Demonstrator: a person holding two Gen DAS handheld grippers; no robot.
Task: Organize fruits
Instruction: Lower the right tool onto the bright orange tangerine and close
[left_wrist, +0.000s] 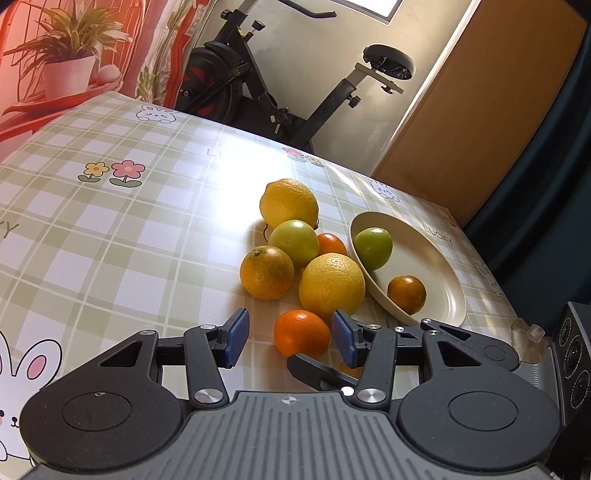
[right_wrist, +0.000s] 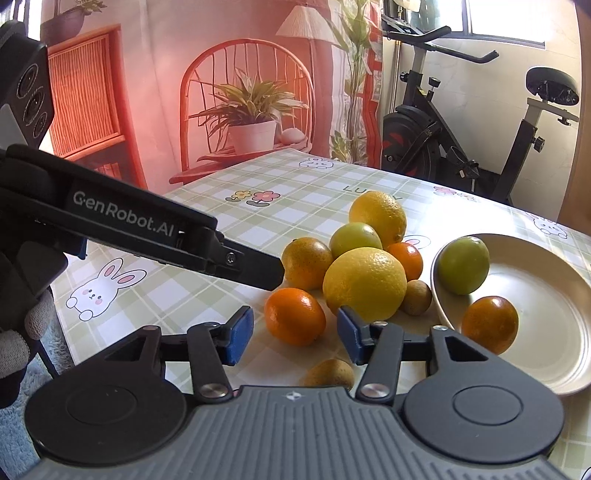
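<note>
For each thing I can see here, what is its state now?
Left gripper: open, holding nothing.
Right gripper: open, holding nothing.
Plate: upright on the table, holding two fruits.
Green fruit: in the plate.
Dark orange: in the plate.
Small orange: on the table, in front of the right gripper.

Left gripper (left_wrist: 290, 338): black linkage fingers with blue pads (left_wrist: 235, 338), spread wide, tilted downward.
Right gripper (right_wrist: 295, 334): same black build, blue pads (right_wrist: 240, 334) parted wide.
Left gripper in right view (right_wrist: 255, 271): enters from 9 o'clock.
Gloved hand (right_wrist: 22, 332): grey knit, at 8 o'clock.
</note>
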